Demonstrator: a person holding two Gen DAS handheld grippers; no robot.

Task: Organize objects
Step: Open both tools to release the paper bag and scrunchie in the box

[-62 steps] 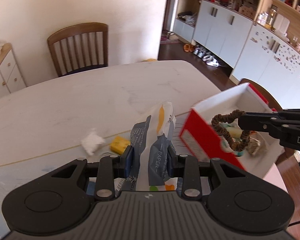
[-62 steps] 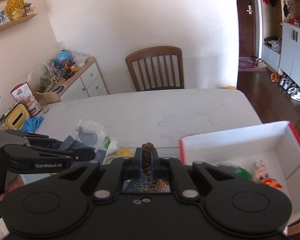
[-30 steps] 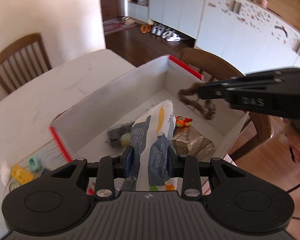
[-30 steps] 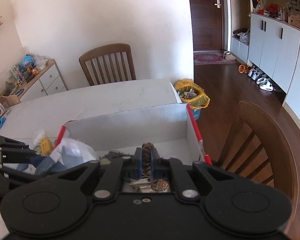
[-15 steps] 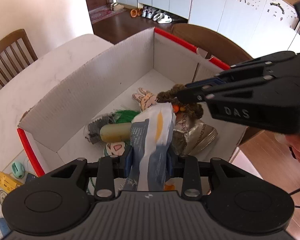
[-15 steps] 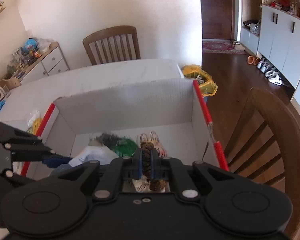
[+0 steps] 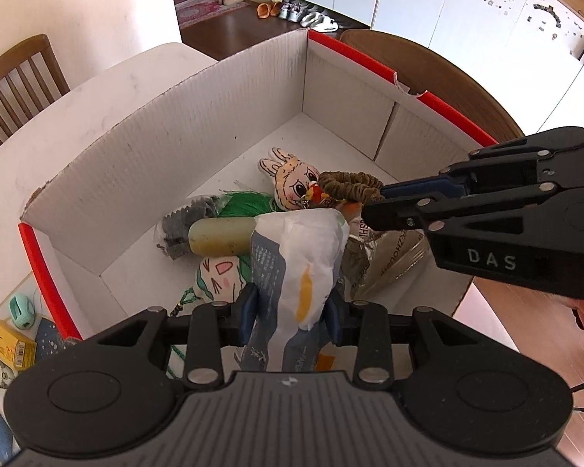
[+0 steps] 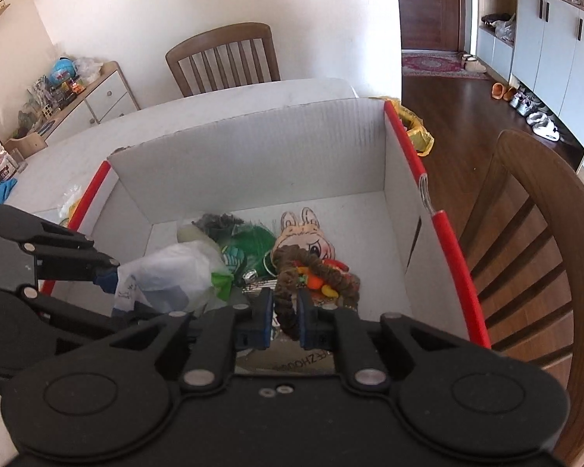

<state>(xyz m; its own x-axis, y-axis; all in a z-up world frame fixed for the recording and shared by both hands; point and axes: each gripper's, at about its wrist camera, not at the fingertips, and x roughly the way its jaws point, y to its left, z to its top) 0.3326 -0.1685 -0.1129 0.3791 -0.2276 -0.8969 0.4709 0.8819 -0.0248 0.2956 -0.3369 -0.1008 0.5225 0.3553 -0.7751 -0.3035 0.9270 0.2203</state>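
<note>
Over the box (image 7: 229,89), both opening grippers pinched tissue pack (image 7: 296,272) and braided ring (image 8: 288,292); either might snag.

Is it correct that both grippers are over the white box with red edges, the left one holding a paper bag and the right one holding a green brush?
Not quite. The right gripper holds a brown braided loop between its fingers, not a green brush; the right wrist view shows it. The left gripper does hold the paper bag, and both are over the white box.
</note>
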